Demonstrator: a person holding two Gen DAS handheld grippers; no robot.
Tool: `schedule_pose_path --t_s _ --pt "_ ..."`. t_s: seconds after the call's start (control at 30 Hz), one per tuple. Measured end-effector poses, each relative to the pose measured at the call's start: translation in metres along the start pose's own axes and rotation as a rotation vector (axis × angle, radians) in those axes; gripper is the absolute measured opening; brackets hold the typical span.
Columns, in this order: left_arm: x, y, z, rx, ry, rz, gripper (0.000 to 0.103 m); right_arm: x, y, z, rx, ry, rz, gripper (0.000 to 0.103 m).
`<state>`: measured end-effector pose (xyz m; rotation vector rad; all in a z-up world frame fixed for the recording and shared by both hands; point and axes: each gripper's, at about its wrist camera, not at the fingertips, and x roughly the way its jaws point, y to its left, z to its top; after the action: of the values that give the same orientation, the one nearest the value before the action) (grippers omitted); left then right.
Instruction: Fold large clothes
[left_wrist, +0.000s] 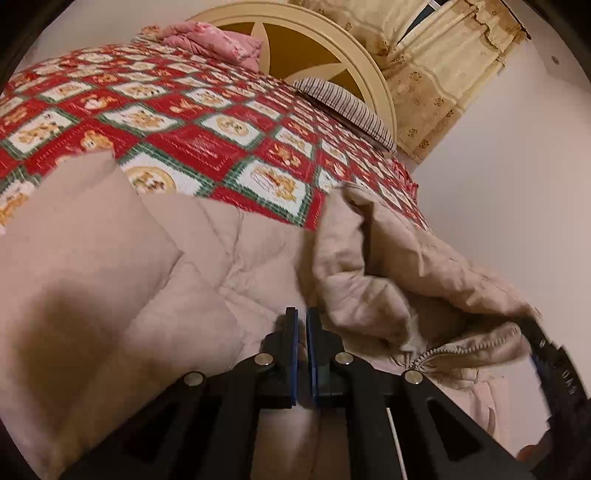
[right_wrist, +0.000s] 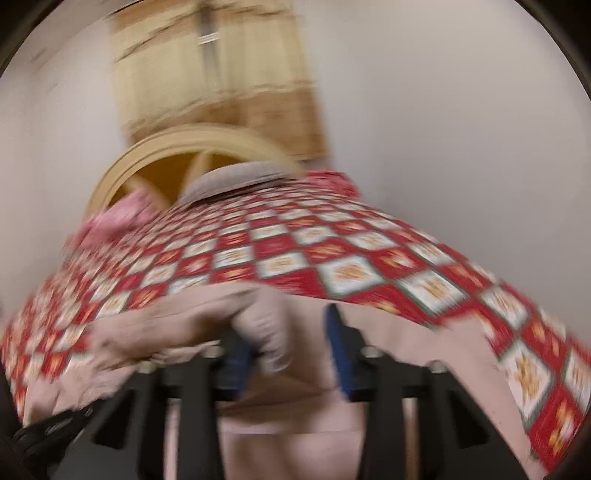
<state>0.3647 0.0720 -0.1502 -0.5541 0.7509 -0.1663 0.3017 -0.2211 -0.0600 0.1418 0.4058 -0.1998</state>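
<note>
Left gripper (left_wrist: 301, 314) low over jacket (left_wrist: 155, 280), pointing up the bed toward headboard, blue pads (left_wrist: 293, 354) nearly together with only a thin slit between; nothing visibly pinched there. Just right of it, a raised bunched fold of the same jacket with zipper (left_wrist: 419, 360) showing at its lower edge. At far right edge of left view, right gripper (left_wrist: 550, 362) partly seen, dark, touching the lifted fold's end; grip there cannot be told from this view.

Right wrist view heavily blurred. Right gripper (right_wrist: 291, 332) tilted up over the bed, jaws set fairly wide, blue pads (right_wrist: 341, 354) apart. Lump of beige jacket (right_wrist: 266, 332) sitting against the left pad, inside the gap; not clamped by both pads as far as visible. More jacket spread flat below and between the fingers.

Count: one jacket, beige, padded, lying on near end of bedspread (left_wrist: 207, 122). One red-and-white checked bedspread with bear squares. One striped pillow (left_wrist: 343, 107) near headboard (left_wrist: 332, 40). One pink bundle of cloth (left_wrist: 218, 42) at far corner. One round cream headboard. One set of yellowish curtains (left_wrist: 443, 66) beyond. Pale wall (left_wrist: 498, 206) to the right.
</note>
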Motion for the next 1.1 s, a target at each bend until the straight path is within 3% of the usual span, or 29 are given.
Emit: schedule_pose_path --t_s 0.07,0.1,0.13,0.17,0.23,0.27,0.33,0.4,0.43,0.53,0.6,0.7,0.73,0.8,0.93,1.0,1.1 --pt "0.000 0.003 0.002 -0.003 0.000 0.007 0.005 0.003 0.016 0.007 -0.043 -0.011 -0.077 0.037" --pt "0.001 0.004 0.003 -0.010 0.004 0.008 0.005 0.004 0.018 0.010 -0.047 -0.015 -0.139 0.045" --pt "0.001 0.006 0.003 -0.017 0.011 0.008 0.005 0.007 0.016 0.011 -0.040 -0.006 -0.181 0.074" --pt "0.002 0.007 0.003 -0.022 0.016 0.010 0.005 0.009 0.010 0.012 -0.025 -0.001 -0.211 0.090" --pt "0.004 0.007 0.004 -0.022 0.023 0.019 0.005 -0.001 0.001 0.011 0.002 -0.060 -0.252 0.085" --pt "0.005 0.007 0.004 -0.020 0.025 0.024 0.005 -0.005 -0.001 0.012 0.006 -0.088 -0.244 0.077" --pt "0.005 0.006 0.005 -0.016 0.027 0.031 0.005 -0.002 0.001 0.022 0.021 -0.089 -0.120 0.064" --pt "0.003 0.009 0.005 -0.023 0.025 0.023 0.005 0.029 0.013 0.036 0.065 0.060 0.089 0.044" --pt "0.001 0.010 0.006 -0.026 0.021 0.022 0.005 0.046 0.019 0.040 0.093 0.142 0.174 0.026" --pt "-0.007 0.009 0.014 -0.004 -0.021 0.049 0.005 0.100 0.052 0.034 0.090 0.376 0.380 0.024" --pt "-0.016 0.009 0.020 0.013 -0.069 0.065 0.005 0.122 0.083 0.016 -0.051 0.489 0.424 0.024" --pt "-0.024 0.010 0.030 0.043 -0.115 0.058 0.006 0.136 0.102 -0.022 -0.155 0.630 0.433 0.024" --pt "-0.021 0.010 0.031 0.046 -0.106 0.037 0.006 0.133 0.098 -0.023 -0.147 0.603 0.440 0.024" --pt "-0.013 0.004 0.029 0.073 -0.065 -0.010 0.006 0.136 0.088 -0.020 -0.108 0.637 0.463 0.024" --pt "0.021 -0.020 0.014 0.201 0.113 -0.054 0.006 0.126 0.076 -0.009 -0.069 0.650 0.482 0.024" --pt "0.032 -0.025 0.010 0.237 0.157 -0.003 0.006 0.109 0.069 0.011 -0.060 0.552 0.457 0.026" --pt "0.030 -0.022 0.012 0.218 0.153 -0.013 0.006 0.099 0.047 0.061 0.016 0.342 0.403 0.029"
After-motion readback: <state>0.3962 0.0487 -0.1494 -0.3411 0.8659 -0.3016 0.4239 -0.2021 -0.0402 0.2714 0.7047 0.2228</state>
